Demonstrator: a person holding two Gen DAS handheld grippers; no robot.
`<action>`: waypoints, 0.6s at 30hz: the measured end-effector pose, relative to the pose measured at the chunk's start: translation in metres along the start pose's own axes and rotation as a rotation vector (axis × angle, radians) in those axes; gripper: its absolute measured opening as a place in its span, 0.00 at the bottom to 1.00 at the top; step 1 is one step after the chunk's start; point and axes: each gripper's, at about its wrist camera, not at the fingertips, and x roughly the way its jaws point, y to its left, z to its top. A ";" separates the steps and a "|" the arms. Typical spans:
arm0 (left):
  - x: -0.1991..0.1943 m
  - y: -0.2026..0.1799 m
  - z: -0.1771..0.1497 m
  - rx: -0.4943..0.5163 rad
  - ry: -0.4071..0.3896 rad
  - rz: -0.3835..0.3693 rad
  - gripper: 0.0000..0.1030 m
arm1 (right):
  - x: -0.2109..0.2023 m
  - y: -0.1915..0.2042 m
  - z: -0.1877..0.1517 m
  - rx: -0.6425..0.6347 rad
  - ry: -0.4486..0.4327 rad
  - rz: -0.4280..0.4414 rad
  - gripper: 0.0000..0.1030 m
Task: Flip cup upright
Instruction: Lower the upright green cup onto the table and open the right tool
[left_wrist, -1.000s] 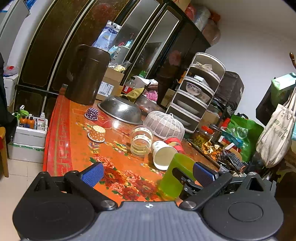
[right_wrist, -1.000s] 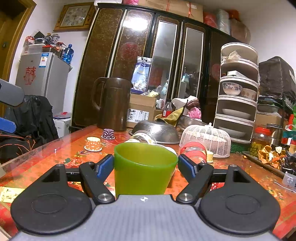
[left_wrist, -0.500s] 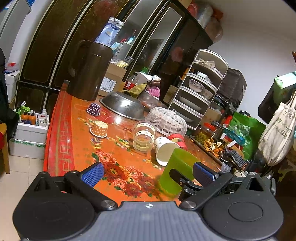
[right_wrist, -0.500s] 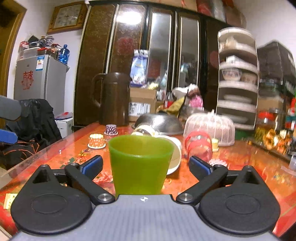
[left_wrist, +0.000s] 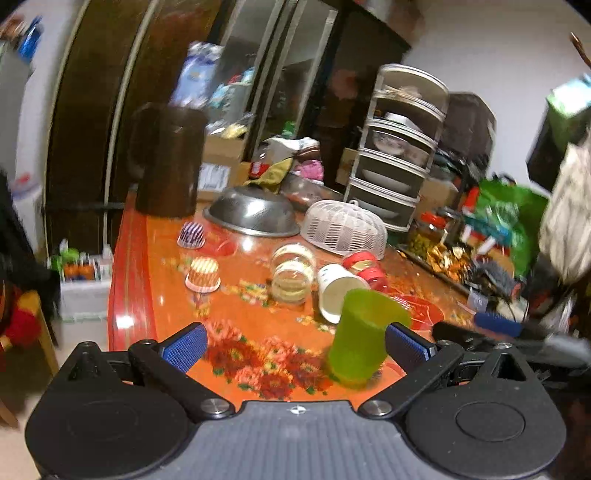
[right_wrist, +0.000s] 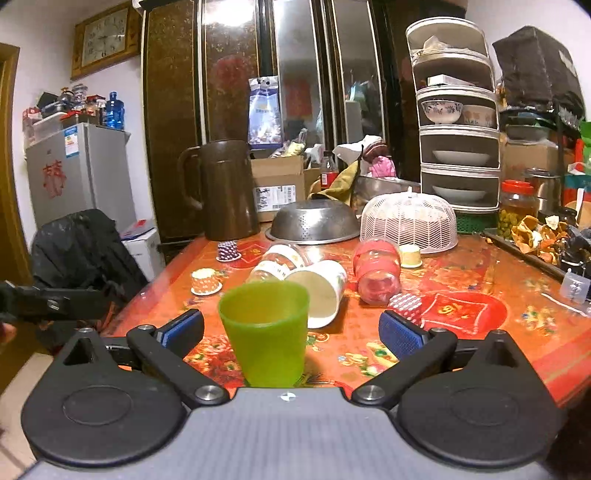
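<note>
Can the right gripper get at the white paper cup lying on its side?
Probably not straight on: the upright green cup stands between the open right gripper and the white paper cup, so it would have to go around it.

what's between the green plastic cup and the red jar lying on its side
In the right wrist view, a white paper cup lying on its side sits between the upright green plastic cup and the red jar.

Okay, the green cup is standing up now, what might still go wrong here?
The green cup stands upright between the open jaws of the right gripper, nearer its left finger, so a sideways pull-out may tip it. The white paper cup lies on its side just behind, and a forward nudge might send it rolling.
</note>
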 end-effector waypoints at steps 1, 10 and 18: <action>-0.002 -0.008 0.004 0.026 0.013 0.014 1.00 | -0.008 -0.002 0.006 -0.004 0.005 0.005 0.99; -0.013 -0.053 0.018 0.085 0.075 0.025 1.00 | -0.042 -0.015 0.028 0.030 0.102 -0.031 0.99; 0.000 -0.066 0.023 0.114 0.110 0.071 1.00 | -0.034 -0.024 0.019 0.067 0.129 -0.006 0.99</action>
